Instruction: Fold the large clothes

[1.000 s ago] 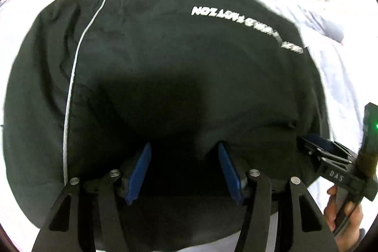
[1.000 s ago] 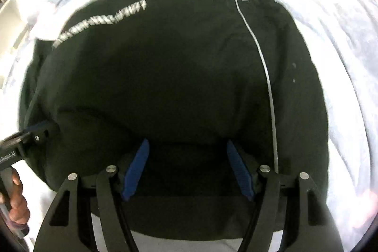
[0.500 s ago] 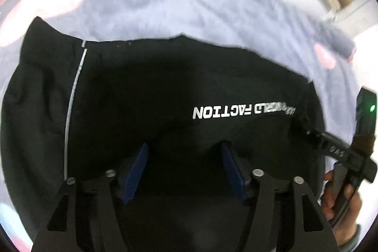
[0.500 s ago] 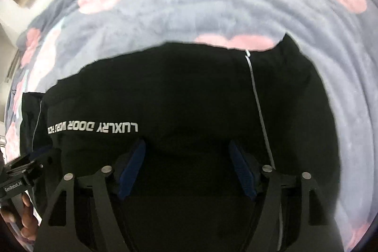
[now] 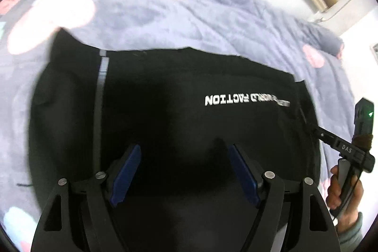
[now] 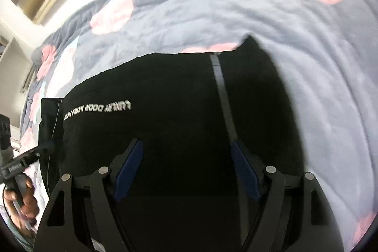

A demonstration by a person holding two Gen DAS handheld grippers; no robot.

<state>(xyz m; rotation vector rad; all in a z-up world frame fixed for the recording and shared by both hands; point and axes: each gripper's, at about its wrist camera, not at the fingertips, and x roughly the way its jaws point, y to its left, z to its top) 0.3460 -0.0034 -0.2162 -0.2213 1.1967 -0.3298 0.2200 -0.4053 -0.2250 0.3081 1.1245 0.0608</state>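
- Both claws are hanging over the garment with jaws spreading apart: my left claw [image 5: 183, 171] and my right claw [image 6: 186, 169] are each showing blue pads wide of one another, and I am seeing only dark cloth below the gap, nothing pinched between them.
- I am looking at the black garment [image 5: 165, 110] lying spread on the bed's grey floral blanket [image 5: 224, 23], with a straight far edge that looks like a fold already laid.
- I am judging it soft, limp and light, likely to sag and crease wherever it is unsupported; it is not fragile, and the cloth should grip well against the pads.
- I am thinking the best hold is at the near corners or side edges, one claw on each, so the layers are travelling together.
- Left view is showing the white lettering [image 5: 245, 99] toward its right, plus my right hand [image 5: 342, 190] gripping the other handle.
- Right view is showing my left hand [image 6: 21, 200] instead, and the pale stripe [image 6: 224, 105] running down to its right pad.
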